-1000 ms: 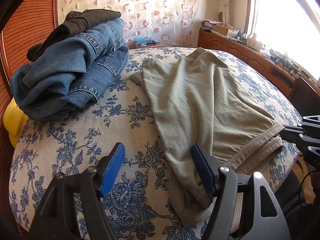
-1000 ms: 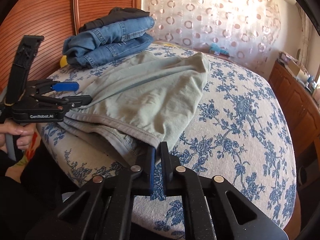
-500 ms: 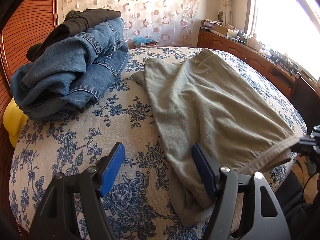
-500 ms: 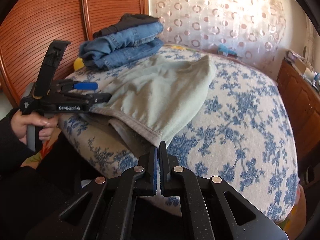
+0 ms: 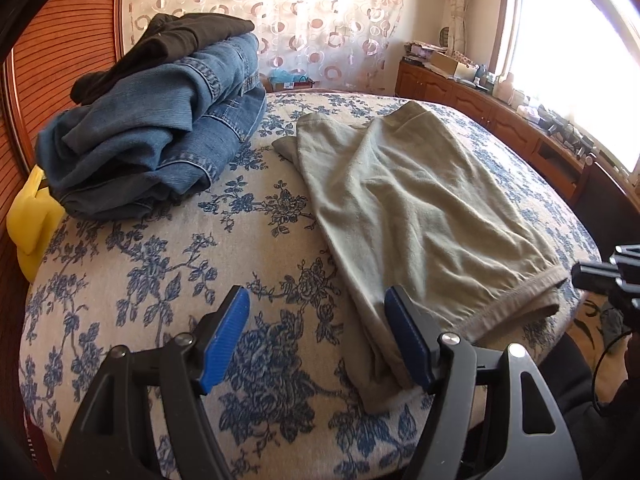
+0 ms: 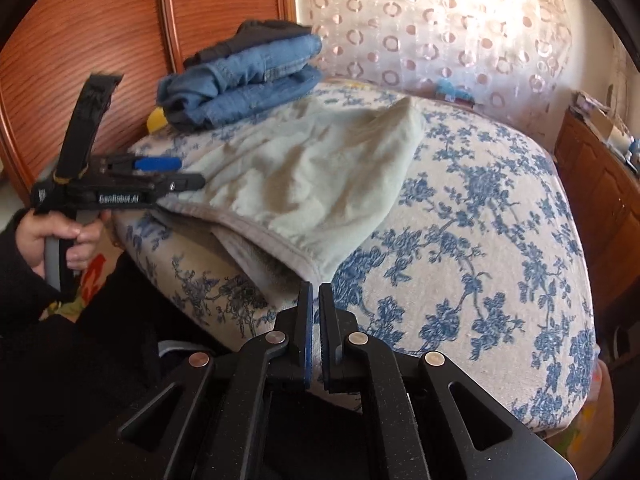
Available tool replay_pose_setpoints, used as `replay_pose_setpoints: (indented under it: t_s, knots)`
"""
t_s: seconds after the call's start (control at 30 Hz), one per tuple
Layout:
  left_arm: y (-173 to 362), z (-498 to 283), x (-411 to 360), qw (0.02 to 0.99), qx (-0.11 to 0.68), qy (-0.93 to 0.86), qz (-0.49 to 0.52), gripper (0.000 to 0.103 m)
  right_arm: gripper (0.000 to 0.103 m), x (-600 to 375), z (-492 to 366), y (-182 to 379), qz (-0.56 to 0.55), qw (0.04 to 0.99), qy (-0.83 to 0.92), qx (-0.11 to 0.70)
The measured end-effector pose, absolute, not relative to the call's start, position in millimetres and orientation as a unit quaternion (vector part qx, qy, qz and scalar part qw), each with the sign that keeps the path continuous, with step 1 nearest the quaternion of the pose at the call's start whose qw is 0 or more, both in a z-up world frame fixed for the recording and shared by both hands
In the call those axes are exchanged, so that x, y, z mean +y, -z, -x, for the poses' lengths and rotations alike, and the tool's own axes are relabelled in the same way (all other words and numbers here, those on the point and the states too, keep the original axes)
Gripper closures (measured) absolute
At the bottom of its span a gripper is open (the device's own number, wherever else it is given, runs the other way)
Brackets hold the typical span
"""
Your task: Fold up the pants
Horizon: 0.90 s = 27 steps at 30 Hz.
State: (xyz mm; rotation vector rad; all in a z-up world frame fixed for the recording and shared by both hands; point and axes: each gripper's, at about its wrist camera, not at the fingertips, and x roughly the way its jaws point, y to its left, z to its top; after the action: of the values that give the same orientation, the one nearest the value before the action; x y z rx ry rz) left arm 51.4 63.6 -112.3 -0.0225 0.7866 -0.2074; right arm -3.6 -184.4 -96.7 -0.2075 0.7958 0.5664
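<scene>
The left gripper [image 5: 316, 336] stands spread wide over the flowered bed [image 5: 160, 260], nothing pinched; its pad at 4 o'clock lies against the near edge of the khaki pants [image 5: 420, 208], the other over bare cover. The right gripper [image 6: 316, 292] has its pads almost pressed together with only a thin slit between them, and no cloth in that slit; the hemmed corner of the pants sits just beyond its tips, toward 12 o'clock

The pants lie flat across the bed, running from the near edge at 4 o'clock in the left wrist view up toward 1 o'clock, with one hemmed end hanging slightly over the side. The bed also carries a stack of folded blue jeans [image 5: 160, 148] at 10 o'clock, topped by a dark garment [image 5: 180, 40]; a yellow object [image 5: 32, 216] is wedged under the stack at 9 o'clock. The stack and the pants are apart

Only the left wrist view shows the bright window [image 5: 580, 60] at 2 o'clock and the long wooden cabinet [image 5: 500, 120] below it, its top crowded with small items too small to tell. Only the right wrist view shows the person's hand [image 6: 52, 240] at 8 o'clock gripping the left tool's handle, a dark sleeve, and the ribbed wooden panel [image 6: 100, 40] at 10 o'clock. Both views show the circle-patterned curtain [image 5: 320, 12] at 12 o'clock
</scene>
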Motion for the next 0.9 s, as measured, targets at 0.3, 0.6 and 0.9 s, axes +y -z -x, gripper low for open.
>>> replay_pose_setpoints:
  t_s: [0.3,0.6,0.9]
  knots:
    - [109.7,-40.4,61.8,0.922,0.37,0.11,0.018,0.033,0.064,-175.3,-13.7,88.9,0.077,0.894,-0.255,0.361]
    - [110.9,-35.6,61.4,0.927,0.358,0.11,0.019,0.033,0.056,-169.2,-31.1,101.7,0.058,0.891,-0.246,0.378]
    - [114.0,-26.9,60.3,0.919,0.378,0.113,0.022,0.033,0.056,-166.7,-25.3,113.2,0.069,0.885,-0.235,0.397]
